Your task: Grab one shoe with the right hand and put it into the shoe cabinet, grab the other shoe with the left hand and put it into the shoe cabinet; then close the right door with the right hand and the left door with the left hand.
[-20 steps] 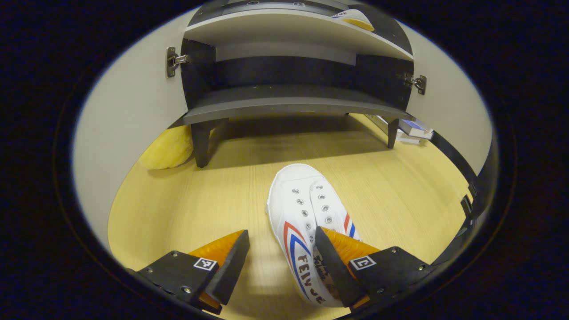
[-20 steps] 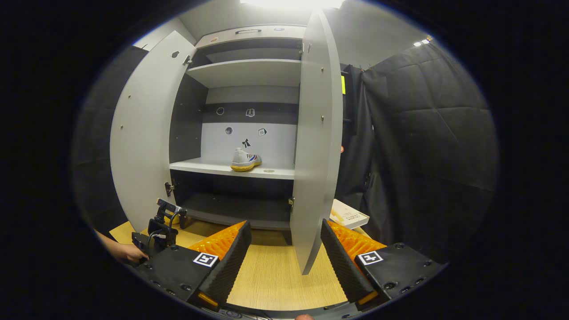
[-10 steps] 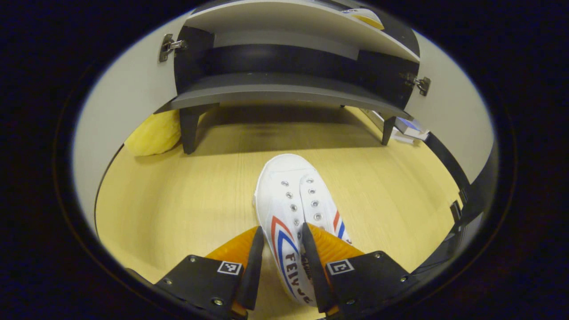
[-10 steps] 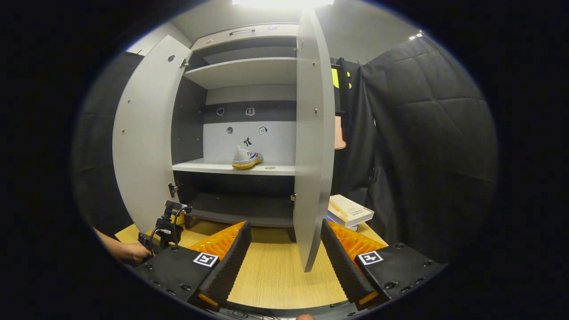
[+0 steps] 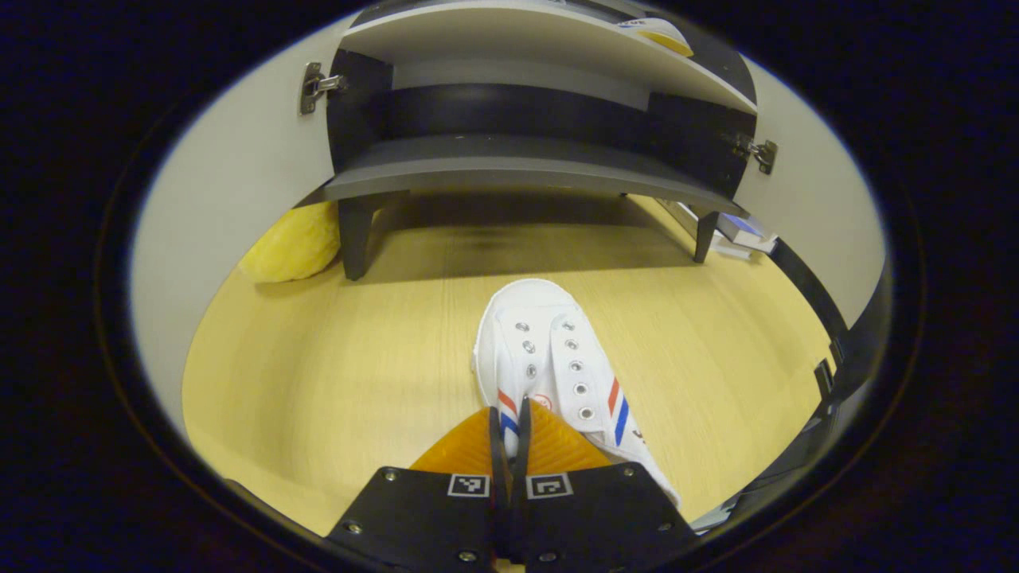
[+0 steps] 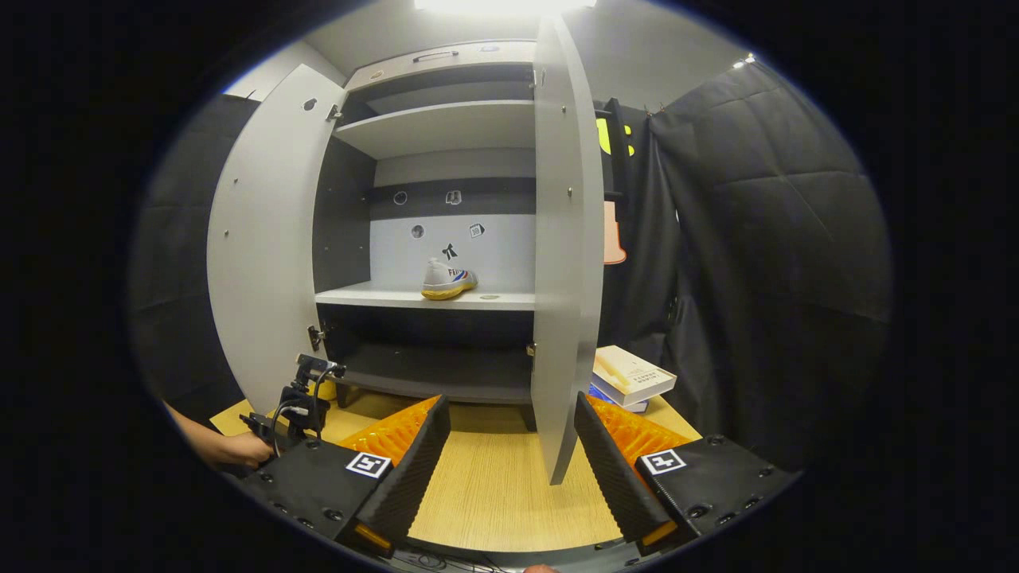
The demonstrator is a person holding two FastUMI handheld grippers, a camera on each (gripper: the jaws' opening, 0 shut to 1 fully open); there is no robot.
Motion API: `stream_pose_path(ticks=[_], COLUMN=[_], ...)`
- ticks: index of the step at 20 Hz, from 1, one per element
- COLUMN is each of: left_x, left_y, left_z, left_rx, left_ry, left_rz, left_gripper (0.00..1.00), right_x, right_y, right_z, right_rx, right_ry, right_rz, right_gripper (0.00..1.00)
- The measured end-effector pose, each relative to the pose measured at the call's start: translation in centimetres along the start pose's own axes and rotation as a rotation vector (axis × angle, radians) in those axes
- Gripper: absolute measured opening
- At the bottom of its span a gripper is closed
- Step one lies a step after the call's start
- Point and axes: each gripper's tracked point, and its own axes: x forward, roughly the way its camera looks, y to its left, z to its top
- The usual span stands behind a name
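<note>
1. The left gripper (image 5: 510, 422) is seen at lower centre of the left gripper view, fingers clenched on the side wall of the white shoe (image 5: 549, 362) (toe toward the shoe cabinet (image 5: 509, 163)).
2. The right gripper (image 6: 509, 446) is held released, low in the right gripper view.
3. The second shoe (image 6: 447, 280) is seen on the middle shelf (image 6: 382, 296), both doors open.

White shoe (image 5: 549, 358): red and blue diagonal stripes, silver eyelets. Second shoe (image 6: 447, 280) on shelf: white, yellow sole, same stripes. Cabinet (image 6: 446, 239): light grey doors and shelves, dark grey inner sides, black-and-white stickers on back panel. Floor (image 5: 358, 350): pale yellow wood grain. Yellow cushion (image 5: 290, 247) by cabinet leg.
</note>
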Motion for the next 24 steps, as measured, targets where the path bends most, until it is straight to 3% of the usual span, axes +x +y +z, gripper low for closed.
stream_pose_path(ticks=[6,20,24], left_x=[-1.0,-8.9,-8.4], left_y=[0.3,1.9,1.8], left_z=[1.8,9.8,8.9], left_rx=[0.030,-0.051,-0.056], left_ry=[-0.045,-0.267,-0.353], left_rz=[0.031,0.011,-0.011], left_gripper=[0.01,0.01,0.01], right_x=[-0.4,-0.8,-0.9], right_y=[0.2,1.3,1.7], right_z=[0.7,1.5,1.3], right_rx=[-0.013,-0.024,-0.022], right_ry=[-0.023,-0.041,-0.041], right_rz=[0.011,0.055,0.069], right_gripper=[0.98,0.98,0.98])
